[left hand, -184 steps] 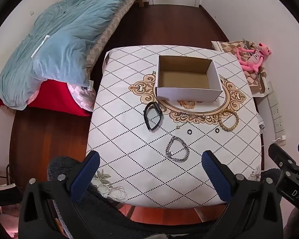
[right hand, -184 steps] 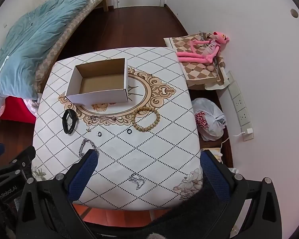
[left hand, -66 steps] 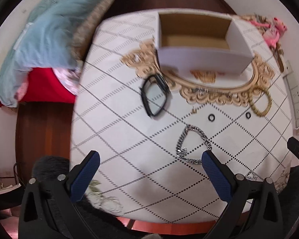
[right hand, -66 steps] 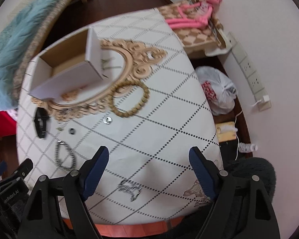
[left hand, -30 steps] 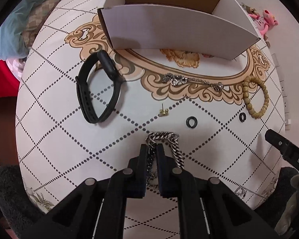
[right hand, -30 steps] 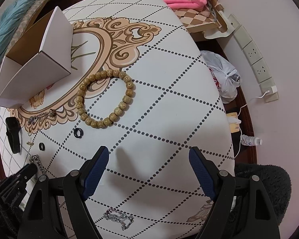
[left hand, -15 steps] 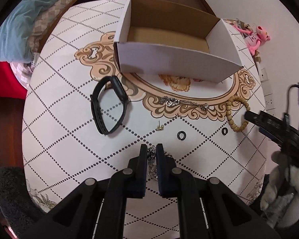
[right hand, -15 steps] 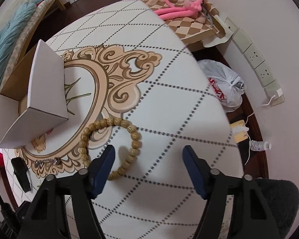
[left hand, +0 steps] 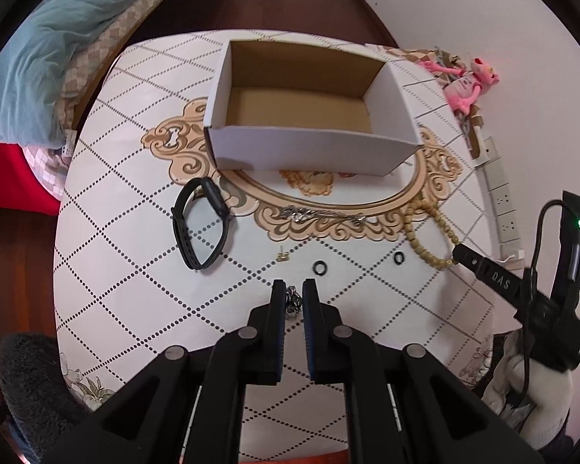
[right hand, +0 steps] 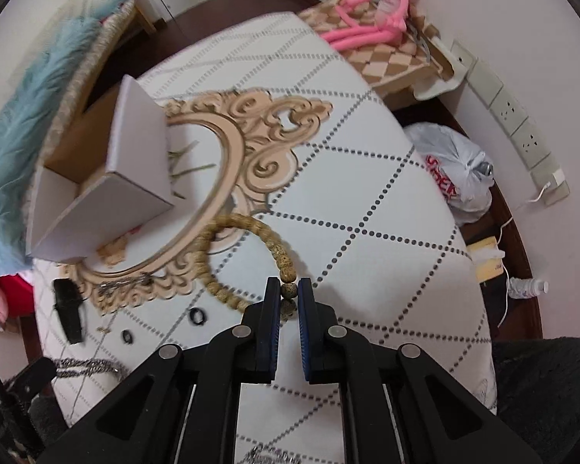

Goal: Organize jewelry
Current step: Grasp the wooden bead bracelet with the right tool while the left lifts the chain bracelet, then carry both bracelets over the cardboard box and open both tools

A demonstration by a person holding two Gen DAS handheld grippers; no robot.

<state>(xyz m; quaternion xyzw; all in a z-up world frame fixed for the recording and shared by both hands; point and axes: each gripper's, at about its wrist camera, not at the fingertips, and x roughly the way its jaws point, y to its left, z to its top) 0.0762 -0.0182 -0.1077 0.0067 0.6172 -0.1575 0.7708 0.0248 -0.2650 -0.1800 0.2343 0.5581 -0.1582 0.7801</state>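
Carrying both catches to the cardboard box (left hand: 309,150) at the far middle of the table (left hand: 135,278) is the step in hand. The left tool (left hand: 293,297) is clamped on the silver chain bracelet (left hand: 292,301); the right tool (right hand: 289,290), its jaws having just been closing, is pinched on one bead of the wooden bead bracelet (right hand: 228,255), whose loop trails on the cloth. Lifting each loop clear before travelling, then releasing low over the box, should keep them from snagging the rings (left hand: 320,267) or catching on the near wall.
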